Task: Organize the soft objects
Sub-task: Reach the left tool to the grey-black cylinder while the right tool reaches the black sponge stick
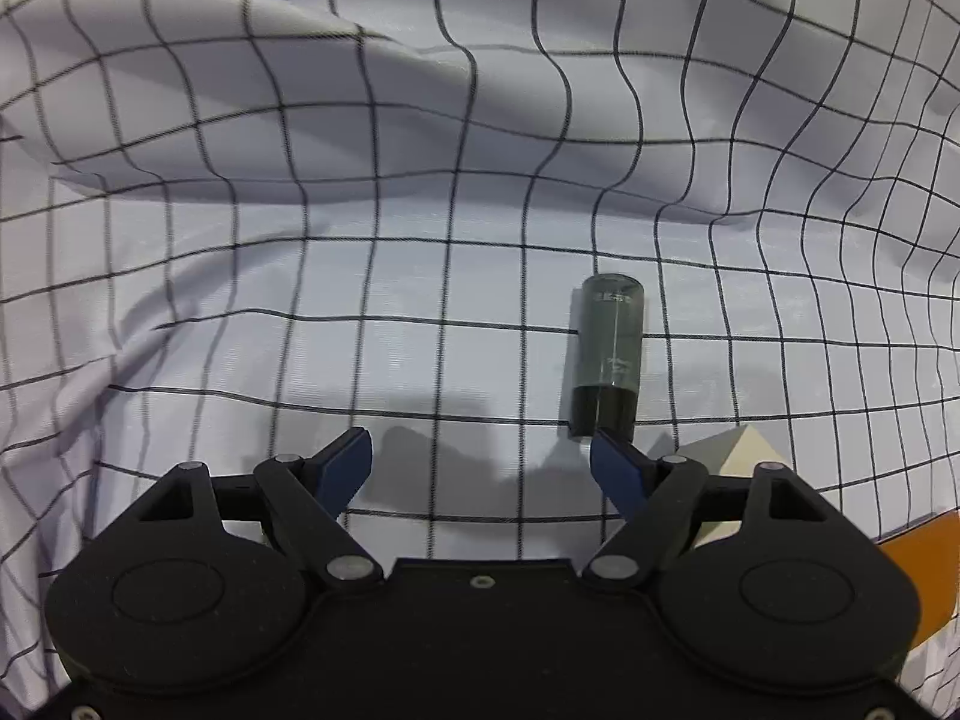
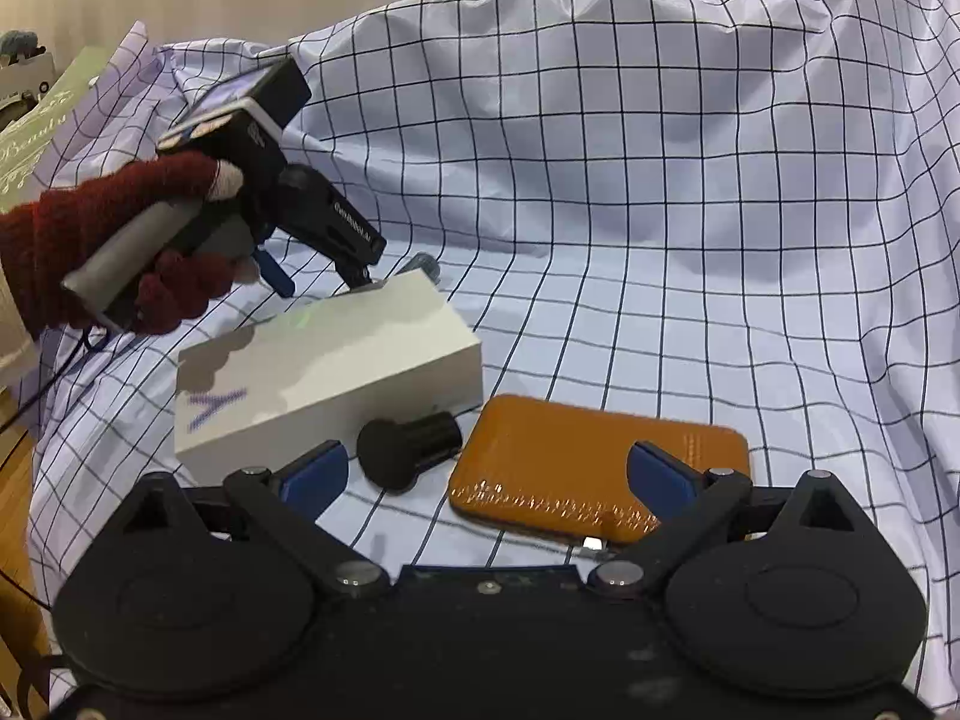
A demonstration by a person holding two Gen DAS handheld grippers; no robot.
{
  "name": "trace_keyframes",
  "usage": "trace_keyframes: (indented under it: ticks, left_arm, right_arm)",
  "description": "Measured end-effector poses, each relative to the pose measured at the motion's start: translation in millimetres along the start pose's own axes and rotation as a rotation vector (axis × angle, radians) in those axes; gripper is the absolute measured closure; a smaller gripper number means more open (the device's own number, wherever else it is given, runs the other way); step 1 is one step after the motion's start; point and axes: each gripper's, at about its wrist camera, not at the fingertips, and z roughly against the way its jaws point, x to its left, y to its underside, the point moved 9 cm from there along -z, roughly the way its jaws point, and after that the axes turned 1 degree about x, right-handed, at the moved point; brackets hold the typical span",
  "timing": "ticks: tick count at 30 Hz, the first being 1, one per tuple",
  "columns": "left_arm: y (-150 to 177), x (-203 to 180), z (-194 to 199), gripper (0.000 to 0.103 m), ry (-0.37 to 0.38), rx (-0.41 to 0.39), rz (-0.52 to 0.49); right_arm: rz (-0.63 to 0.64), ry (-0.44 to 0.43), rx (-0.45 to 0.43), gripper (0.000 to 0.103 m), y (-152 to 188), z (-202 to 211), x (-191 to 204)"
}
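A white cloth with a black grid [image 1: 420, 240] covers the surface and rises in folds at the back; it also fills the right wrist view [image 2: 660, 180]. My left gripper [image 1: 480, 462] is open and empty just above the cloth, with a grey translucent cylinder with a black cap [image 1: 606, 354] lying in front of its right finger. My right gripper [image 2: 486, 468] is open and empty over an orange flat case [image 2: 570, 456] and a black capped cylinder [image 2: 408, 450]. The left gripper, held by a red-gloved hand [image 2: 120, 240], shows at the left in the right wrist view.
A white rectangular box [image 2: 330, 372] lies on the cloth left of the orange case; its corner shows in the left wrist view [image 1: 738, 450]. A pale green box [image 2: 36, 132] stands at the far left edge. Wooden surface shows at lower left [image 2: 18, 480].
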Motion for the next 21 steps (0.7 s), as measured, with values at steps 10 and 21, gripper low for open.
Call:
trace_keyframes:
  ticks: [10, 21]
  left_arm:
    - [-19, -11, -17, 0.027, -0.002, -0.014, 0.018]
    - [-37, 28, -16, 0.027, -0.085, -0.107, 0.257]
  right_arm:
    - [0.010, 0.002, -0.017, 0.003, -11, -4, 3]
    - [-0.006, -0.008, -0.004, 0.003, -6, -7, 0]
